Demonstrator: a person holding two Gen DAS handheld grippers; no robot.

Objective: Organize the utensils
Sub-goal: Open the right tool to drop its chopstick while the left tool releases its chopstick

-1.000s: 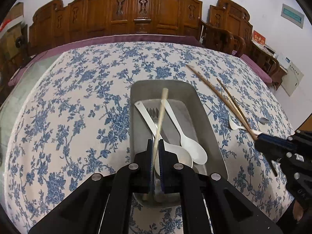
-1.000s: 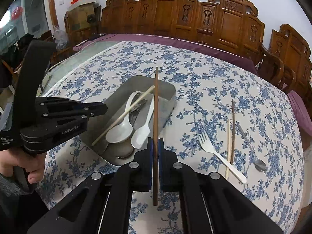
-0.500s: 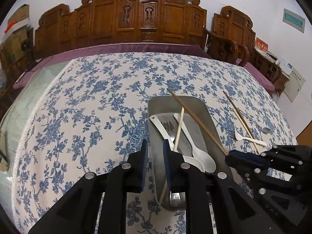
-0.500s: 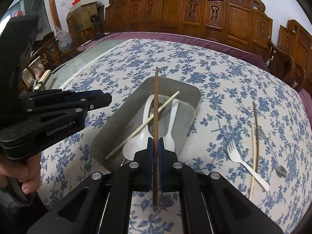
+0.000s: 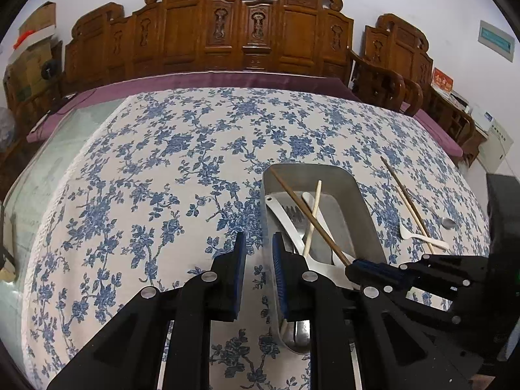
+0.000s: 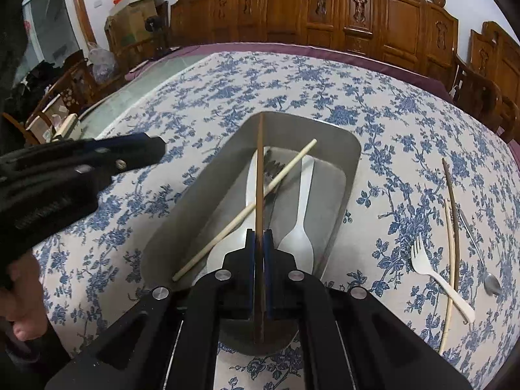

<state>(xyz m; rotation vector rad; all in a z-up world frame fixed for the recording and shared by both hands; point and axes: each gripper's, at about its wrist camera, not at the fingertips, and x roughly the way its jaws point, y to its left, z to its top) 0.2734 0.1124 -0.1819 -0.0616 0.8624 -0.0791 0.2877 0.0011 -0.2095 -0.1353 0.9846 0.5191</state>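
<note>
The right gripper (image 6: 259, 247) is clamped on a dark brown wooden chopstick (image 6: 259, 175), which runs straight up the middle of the right wrist frame, its far tip over the far rim of the rectangular grey metal tray (image 6: 352, 169). The tray sits on the counter, which is covered by a white cloth with blue flowers (image 6: 227, 84). Inside the tray lie a pale wooden chopstick (image 6: 227, 227) slanting from lower left to upper right, two white plastic spoons (image 6: 300, 224) and a metal fork, mostly hidden under them.

In the left wrist frame the left gripper (image 5: 258, 253) has a narrow gap between its blue pads and nothing in it; its jaws have just been opening. It hangs over the cloth just left of the tray's left wall (image 5: 265, 227). The right gripper shows at the lower right of that frame, gripping the dark chopstick as it slants up and left across the tray.

At the right of the right wrist frame, well apart from the tray, a white plastic fork (image 6: 435, 276), two more chopsticks (image 6: 455, 234) and a metal spoon (image 6: 487, 279) lie on the cloth close together. A hand (image 6: 22, 295) holding the left gripper's handle shows at the lower left edge.
</note>
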